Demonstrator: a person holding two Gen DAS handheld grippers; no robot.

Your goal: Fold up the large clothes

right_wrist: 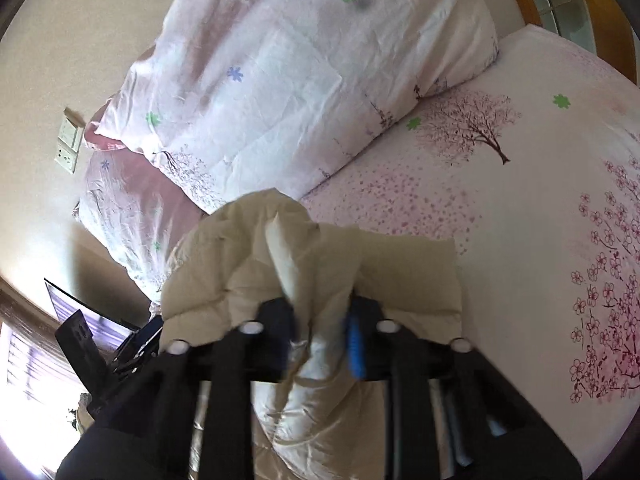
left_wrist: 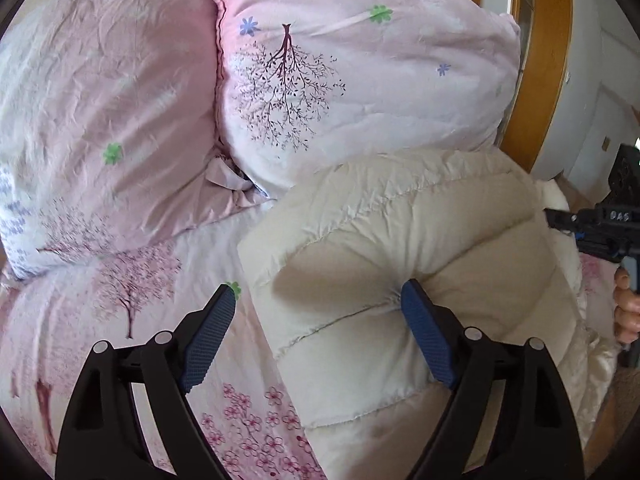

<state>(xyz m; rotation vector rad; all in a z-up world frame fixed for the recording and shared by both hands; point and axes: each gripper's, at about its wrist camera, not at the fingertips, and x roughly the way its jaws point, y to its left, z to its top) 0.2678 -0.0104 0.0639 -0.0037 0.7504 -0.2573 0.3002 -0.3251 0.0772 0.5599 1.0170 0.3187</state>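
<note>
A cream quilted padded coat [left_wrist: 400, 248] lies bunched on the pink flowered bed sheet [left_wrist: 120, 312]. My left gripper [left_wrist: 316, 300] is open; its right finger presses into a seam of the coat and its left finger hangs over the sheet. In the right wrist view the coat [right_wrist: 320, 256] is gathered up in front of me, and my right gripper [right_wrist: 322, 324] is shut on a fold of it. The right gripper also shows at the right edge of the left wrist view [left_wrist: 600, 224], held by a hand.
Two pink flowered pillows [left_wrist: 352, 72] [left_wrist: 100, 120] lie beyond the coat. A wooden bed frame [left_wrist: 548, 60] stands at the far right. A wall with sockets [right_wrist: 68, 148] is left of the bed. A dark screen [right_wrist: 80, 308] sits low left.
</note>
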